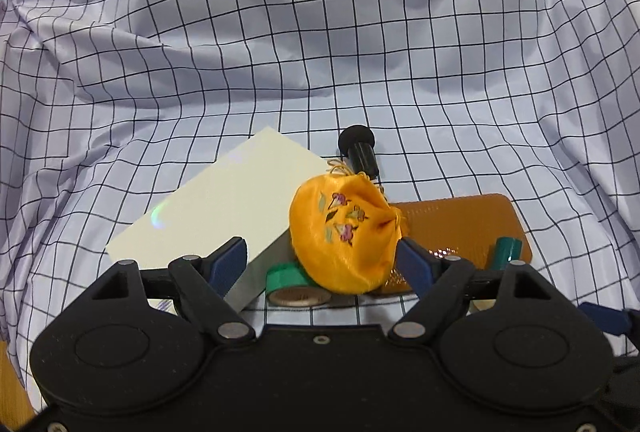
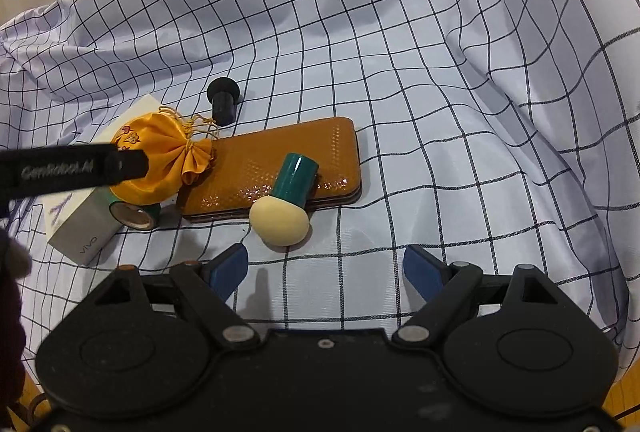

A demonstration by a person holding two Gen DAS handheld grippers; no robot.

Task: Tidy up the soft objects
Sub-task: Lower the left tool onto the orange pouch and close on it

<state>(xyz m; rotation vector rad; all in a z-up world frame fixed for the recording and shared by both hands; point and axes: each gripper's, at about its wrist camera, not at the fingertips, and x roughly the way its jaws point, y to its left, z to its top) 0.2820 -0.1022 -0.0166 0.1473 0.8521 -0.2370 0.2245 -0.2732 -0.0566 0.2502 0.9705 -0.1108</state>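
A yellow embroidered drawstring pouch [image 1: 344, 232] [image 2: 160, 163] rests on a green tape roll [image 1: 296, 284] and against a white box [image 1: 216, 216]. My left gripper [image 1: 322, 260] is open around the pouch: its right pad is at the pouch's gathered neck and its left pad stands apart, in front of the box. One black finger [image 2: 72, 167] of that gripper crosses the pouch in the right wrist view. A sponge with a cream head and a teal handle [image 2: 284, 199] lies on an orange case [image 2: 272, 167]. Just short of the sponge, my right gripper [image 2: 326, 268] is open and holds nothing.
Everything lies on a crumpled checked cloth [image 1: 320, 31] [image 2: 440, 71] with raised folds at the back and sides. A small black knob [image 1: 358, 151] [image 2: 224, 99] stands behind the pouch. The orange case [image 1: 460, 224] sits right of the pouch. A dark sleeve [image 2: 12, 292] shows at the left edge.
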